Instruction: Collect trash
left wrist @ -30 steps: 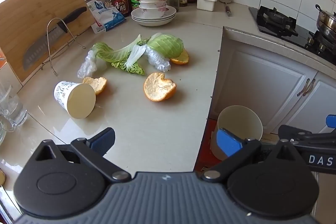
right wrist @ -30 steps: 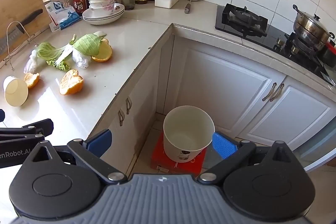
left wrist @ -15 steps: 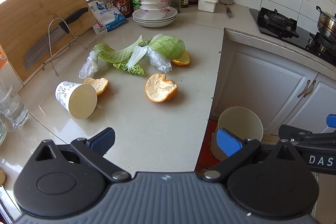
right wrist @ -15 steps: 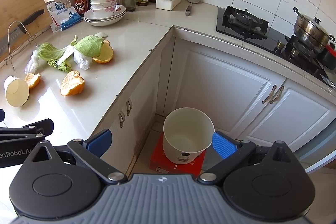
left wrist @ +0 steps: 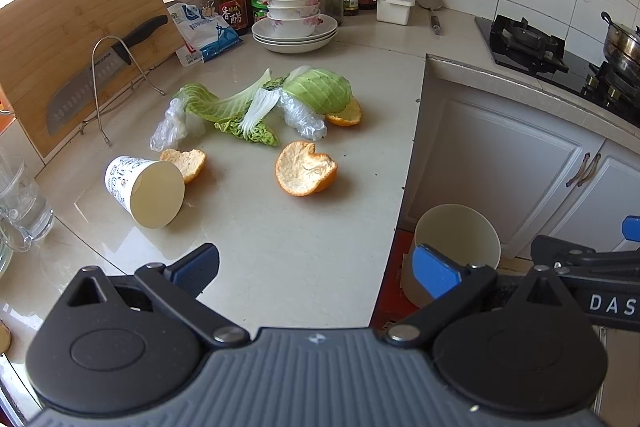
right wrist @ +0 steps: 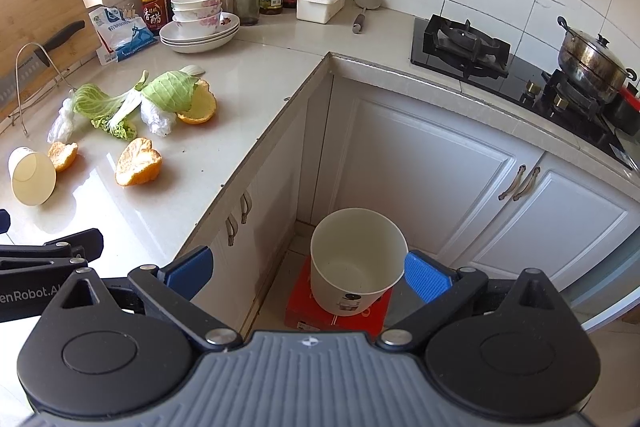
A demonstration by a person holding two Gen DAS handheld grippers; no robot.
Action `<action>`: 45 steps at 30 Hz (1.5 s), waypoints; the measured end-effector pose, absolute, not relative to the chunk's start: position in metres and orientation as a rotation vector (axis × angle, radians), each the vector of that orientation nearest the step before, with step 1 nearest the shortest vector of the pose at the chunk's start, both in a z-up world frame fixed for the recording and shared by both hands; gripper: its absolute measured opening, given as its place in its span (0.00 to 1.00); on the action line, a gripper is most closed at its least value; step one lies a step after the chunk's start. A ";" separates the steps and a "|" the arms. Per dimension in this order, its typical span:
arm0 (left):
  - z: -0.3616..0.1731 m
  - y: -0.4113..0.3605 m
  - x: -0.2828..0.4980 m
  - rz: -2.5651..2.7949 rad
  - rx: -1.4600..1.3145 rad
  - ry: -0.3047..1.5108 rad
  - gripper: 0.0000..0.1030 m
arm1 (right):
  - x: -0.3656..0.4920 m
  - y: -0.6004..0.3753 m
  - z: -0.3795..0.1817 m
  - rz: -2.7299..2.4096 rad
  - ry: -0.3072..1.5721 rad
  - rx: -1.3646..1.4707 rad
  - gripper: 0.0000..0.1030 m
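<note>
Left claw [left wrist: 316,267] gapes empty above the countertop [left wrist: 288,239] scraps.

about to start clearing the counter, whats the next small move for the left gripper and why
Probably ease the left gripper forward and down toward the nearest orange peel. Both grippers are open and empty, all the trash still lies on the counter, and the white bucket on the floor looks empty.

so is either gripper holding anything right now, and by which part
Nothing is held. The left gripper and right gripper are both open, with no trash between their fingers.
</note>
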State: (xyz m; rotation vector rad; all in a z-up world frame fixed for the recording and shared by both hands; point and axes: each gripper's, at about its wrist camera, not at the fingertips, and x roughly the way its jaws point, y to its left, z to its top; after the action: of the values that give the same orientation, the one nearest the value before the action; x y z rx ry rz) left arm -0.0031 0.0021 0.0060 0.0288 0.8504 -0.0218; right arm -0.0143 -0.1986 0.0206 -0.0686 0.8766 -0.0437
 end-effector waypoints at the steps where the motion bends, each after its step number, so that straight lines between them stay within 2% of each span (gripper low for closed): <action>1: 0.006 0.002 -0.003 -0.022 0.029 0.850 0.99 | -0.015 -0.198 0.020 -0.044 0.877 -0.069 1.00; 45: 0.008 0.003 -0.003 -0.023 0.028 0.847 0.99 | -0.014 -0.196 0.023 -0.038 0.845 -0.087 1.00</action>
State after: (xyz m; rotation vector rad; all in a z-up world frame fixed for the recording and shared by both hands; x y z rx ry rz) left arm -0.0031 0.0029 0.0076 0.0285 0.8470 -0.0231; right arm -0.0138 -0.1960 0.0226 -0.0867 0.8451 -0.0381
